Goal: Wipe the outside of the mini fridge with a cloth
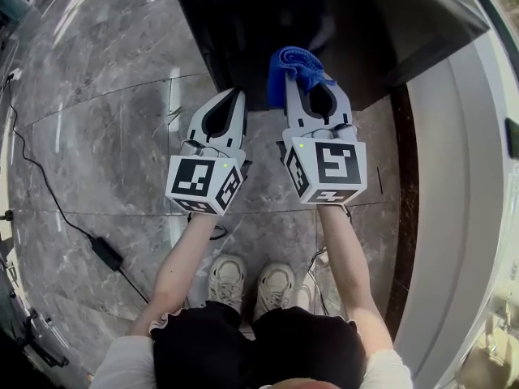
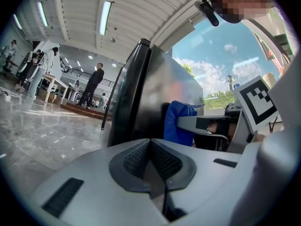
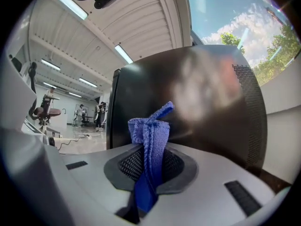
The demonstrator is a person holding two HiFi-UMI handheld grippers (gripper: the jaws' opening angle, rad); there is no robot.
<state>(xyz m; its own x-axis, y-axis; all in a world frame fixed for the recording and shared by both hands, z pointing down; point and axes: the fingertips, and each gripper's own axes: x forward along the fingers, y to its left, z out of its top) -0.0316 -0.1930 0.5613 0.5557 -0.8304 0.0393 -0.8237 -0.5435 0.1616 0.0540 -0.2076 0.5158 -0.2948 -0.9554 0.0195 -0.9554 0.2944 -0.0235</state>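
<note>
The black mini fridge [image 1: 324,23] stands on the floor just ahead of both grippers. My right gripper [image 1: 316,86] is shut on a blue cloth [image 1: 296,65], whose bunched end sticks out past the jaws against the fridge's lower front edge. In the right gripper view the cloth [image 3: 150,135] rises out of the closed gripper [image 3: 150,149] before the glossy dark fridge [image 3: 202,93] side. My left gripper [image 1: 237,97] is shut and empty, level with the right one, at the fridge's corner. From the left gripper [image 2: 150,142] view I see the fridge [image 2: 141,93] and the cloth [image 2: 178,121].
Grey marble floor [image 1: 105,120] all around. A black cable with a power brick [image 1: 106,252] trails at the left. A pale wall or ledge [image 1: 454,177] runs along the right of the fridge. The person's shoes [image 1: 243,282] are below. People [image 2: 94,84] stand far off.
</note>
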